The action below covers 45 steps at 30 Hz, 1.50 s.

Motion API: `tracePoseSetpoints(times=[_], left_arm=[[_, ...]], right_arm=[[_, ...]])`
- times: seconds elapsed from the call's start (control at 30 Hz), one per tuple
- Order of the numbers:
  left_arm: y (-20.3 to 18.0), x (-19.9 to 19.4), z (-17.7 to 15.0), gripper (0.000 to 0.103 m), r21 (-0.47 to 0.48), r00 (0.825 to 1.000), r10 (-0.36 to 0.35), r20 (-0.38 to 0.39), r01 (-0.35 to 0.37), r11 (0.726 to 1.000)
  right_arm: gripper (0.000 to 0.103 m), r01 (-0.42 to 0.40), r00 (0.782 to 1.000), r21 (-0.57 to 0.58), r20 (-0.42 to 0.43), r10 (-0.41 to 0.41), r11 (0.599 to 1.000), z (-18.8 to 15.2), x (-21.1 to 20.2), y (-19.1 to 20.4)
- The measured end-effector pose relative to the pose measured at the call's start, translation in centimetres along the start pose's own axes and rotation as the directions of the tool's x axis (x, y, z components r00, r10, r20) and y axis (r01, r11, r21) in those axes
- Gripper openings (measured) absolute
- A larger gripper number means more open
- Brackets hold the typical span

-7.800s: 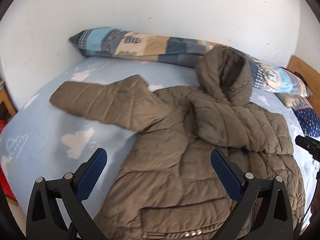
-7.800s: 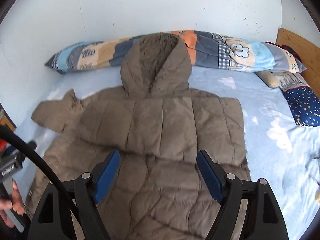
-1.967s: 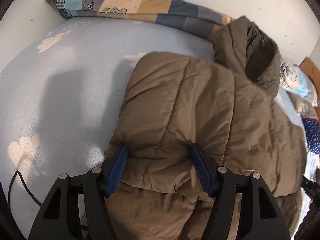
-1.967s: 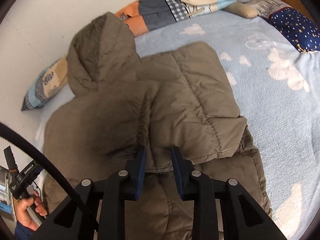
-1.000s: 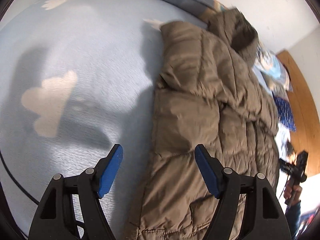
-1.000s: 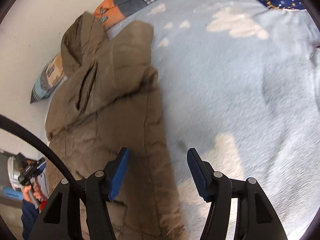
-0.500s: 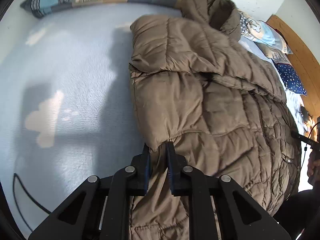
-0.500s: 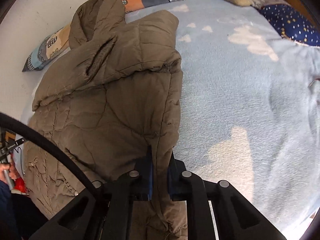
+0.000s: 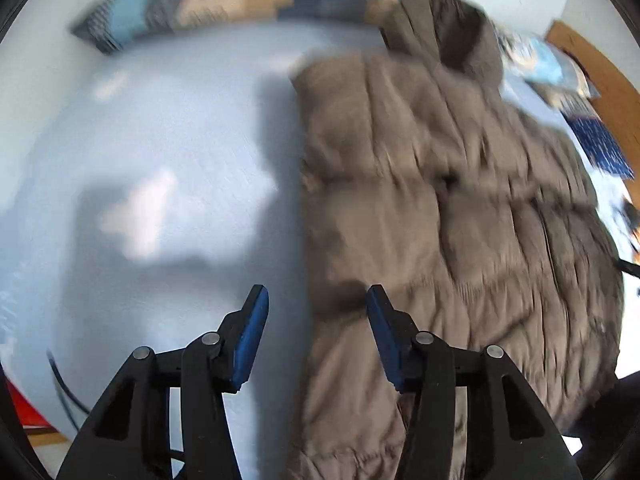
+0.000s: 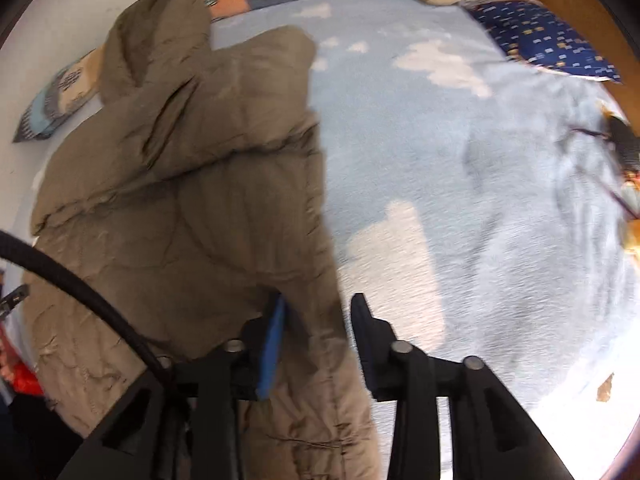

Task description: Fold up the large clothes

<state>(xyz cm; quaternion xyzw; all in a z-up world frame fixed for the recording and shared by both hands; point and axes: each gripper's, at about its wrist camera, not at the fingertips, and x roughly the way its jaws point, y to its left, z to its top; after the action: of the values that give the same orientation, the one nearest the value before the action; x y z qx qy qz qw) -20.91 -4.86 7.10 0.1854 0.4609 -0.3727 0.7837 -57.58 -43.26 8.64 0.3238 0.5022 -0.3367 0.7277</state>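
- A bed sheet [image 9: 168,128], pale blue with white cloud shapes, is spread over the whole bed; it is seen in both wrist views.
- A brown quilted jacket [image 9: 440,208] is laid lengthwise on the sheet, with both sleeves folded across its front and its hood [image 10: 156,28] turned toward the wall.
- A long patchwork pillow [image 9: 224,0] is set along the wall behind the hood; a dark blue patterned cushion [image 10: 548,40] is placed by the wooden bed frame [image 9: 592,68].
- The left gripper [image 9: 314,300] is held above the jacket's left edge. Its jaws are being opened, and the blue pads are seen clear of the fabric, with sheet and jacket edge showing in the gap below.
- The right gripper [image 10: 318,304] is held over the jacket's right edge. Its jaws are being opened as well; the edge lies between them, and no pinch is seen.
- A black cable [image 10: 80,292] is draped across the lower left of the right wrist view.
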Motion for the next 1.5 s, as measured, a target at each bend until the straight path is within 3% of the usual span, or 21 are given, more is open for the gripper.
tracePoseSetpoints(times=[0.07, 0.13, 0.27, 0.43, 0.6, 0.87, 1.17, 1.37, 1.5], left_arm=[[-0.1, -1.8, 1.3, 0.055, 0.002, 0.994, 0.046, 0.097, -0.046, 0.999], [-0.8, -2.8, 2.9, 0.057, 0.0, 0.986, 0.037, 0.166, -0.037, 0.999], [-5.2, -1.9, 6.6, 0.059, 0.056, 0.978, -0.015, 0.207, 0.003, 0.998], [-9.7, 1.5, 10.0, 0.059, 0.091, 0.974, -0.034, 0.223, 0.014, 0.996], [-10.8, 4.8, 11.4, 0.059, 0.043, 0.976, -0.016, 0.215, 0.007, 0.999], [-10.1, 9.0, 11.4, 0.06, 0.024, 0.989, -0.025, 0.147, 0.022, 0.999], [-9.9, 10.9, 11.1, 0.063, 0.021, 0.995, -0.035, 0.093, 0.033, 0.999], [-10.0, 10.2, 11.3, 0.063, 0.014, 0.991, -0.039, 0.129, 0.037, 0.999], [-9.9, 7.9, 11.8, 0.063, 0.004, 0.975, -0.053, 0.214, 0.054, 0.999]], right_arm=[[0.042, 0.038, 0.995, -0.006, 0.089, -0.037, 0.999, 0.8, -1.8, 0.4], [0.042, 0.056, 0.978, -0.011, 0.203, -0.052, 0.998, 2.0, -3.6, 1.4], [0.042, -0.088, 0.951, -0.09, 0.29, 0.11, 0.992, 4.8, -4.5, 5.7], [0.042, -0.146, 0.938, -0.225, 0.28, 0.207, 0.963, 7.7, -2.5, 13.8], [0.042, -0.098, 0.949, -0.289, 0.26, 0.176, 0.952, 10.0, 0.3, 19.2], [0.042, -0.101, 0.983, -0.206, 0.129, 0.129, 0.973, 11.2, 5.2, 19.0], [0.043, -0.07, 0.996, -0.183, 0.049, 0.08, 0.981, 10.6, 8.1, 18.9], [0.046, -0.074, 0.996, -0.187, 0.032, 0.081, 0.98, 10.7, 8.0, 18.9], [0.065, -0.12, 0.992, -0.183, 0.014, 0.124, 0.976, 10.6, 7.7, 18.9]])
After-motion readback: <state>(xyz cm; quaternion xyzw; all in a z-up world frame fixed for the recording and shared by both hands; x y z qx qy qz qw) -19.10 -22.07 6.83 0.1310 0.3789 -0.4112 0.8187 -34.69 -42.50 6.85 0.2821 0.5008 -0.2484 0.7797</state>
